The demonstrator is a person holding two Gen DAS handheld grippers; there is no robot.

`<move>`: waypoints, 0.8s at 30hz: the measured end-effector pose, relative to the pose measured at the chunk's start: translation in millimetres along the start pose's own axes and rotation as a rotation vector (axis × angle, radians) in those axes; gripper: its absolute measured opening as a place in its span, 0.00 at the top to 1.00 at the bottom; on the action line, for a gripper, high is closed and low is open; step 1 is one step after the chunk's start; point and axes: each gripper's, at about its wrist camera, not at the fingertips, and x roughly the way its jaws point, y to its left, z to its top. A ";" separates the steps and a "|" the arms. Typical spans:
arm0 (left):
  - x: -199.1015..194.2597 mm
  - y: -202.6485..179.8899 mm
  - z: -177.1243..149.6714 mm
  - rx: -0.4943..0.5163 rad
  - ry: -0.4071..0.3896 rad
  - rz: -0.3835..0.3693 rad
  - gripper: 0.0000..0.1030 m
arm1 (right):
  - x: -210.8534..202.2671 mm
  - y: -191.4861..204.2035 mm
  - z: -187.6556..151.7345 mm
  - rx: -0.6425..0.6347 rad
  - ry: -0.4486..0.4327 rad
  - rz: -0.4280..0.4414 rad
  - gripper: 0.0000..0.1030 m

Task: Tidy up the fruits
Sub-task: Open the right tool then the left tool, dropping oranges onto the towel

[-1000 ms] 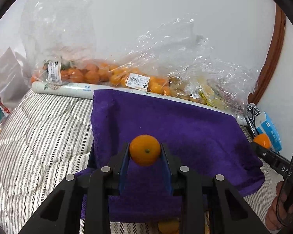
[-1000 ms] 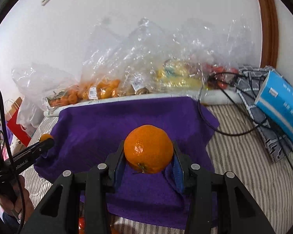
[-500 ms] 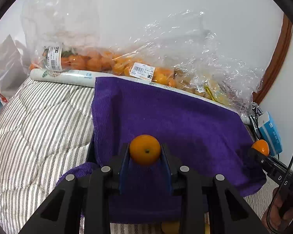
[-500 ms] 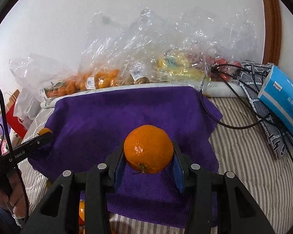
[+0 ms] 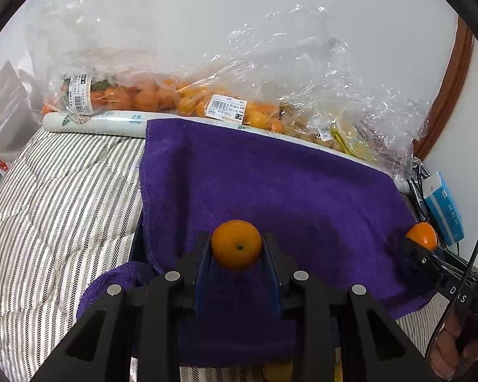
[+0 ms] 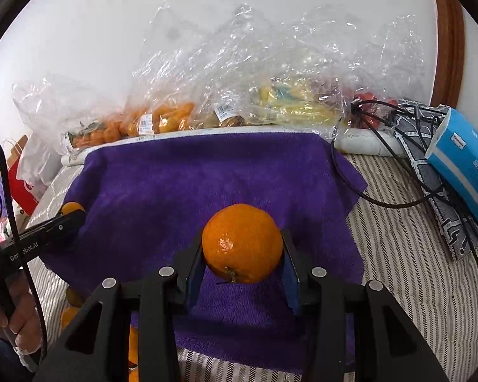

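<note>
Both views tipped slightly lower over purple towel toward 12 o'clock; left tool stays clamped on small mandarin, right tool on larger orange, neither yet placed.

Both views were fisheye, each mounted just behind its own fingers and tilted down toward the wall at 12 o'clock.

Left wrist view: sat close over the purple towel on the striped bed; the left gripper filled 6 o'clock. The right gripper entered at 3 to 4 o'clock.

Right wrist view: same heading and closeness; the right gripper filled 6 o'clock. The left gripper entered at 9 o'clock.

Shared: towel, bed, the fruit bags along the wall, and the blue box at 3 o'clock.
</note>
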 end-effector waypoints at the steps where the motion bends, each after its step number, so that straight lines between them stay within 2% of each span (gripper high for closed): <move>1: 0.8 -0.4 0.0 0.001 0.004 0.001 0.71 | 1.1 0.1 -0.1 -0.001 0.003 0.000 0.59; 9: 4.7 -0.7 -1.0 0.002 0.024 0.004 0.71 | 3.4 0.2 -1.6 -0.004 0.016 -0.006 0.58; 14: 5.7 -1.7 -1.4 0.008 0.027 0.007 0.71 | -2.8 1.7 -0.6 -0.013 -0.016 -0.005 0.56; 18: 7.2 -2.6 -1.6 0.014 0.035 0.005 0.71 | -5.2 4.6 -1.2 -0.016 -0.024 0.001 0.51; 24: 8.6 -3.8 -2.2 0.017 0.045 0.006 0.71 | -6.1 6.4 -1.5 -0.023 -0.026 -0.007 0.49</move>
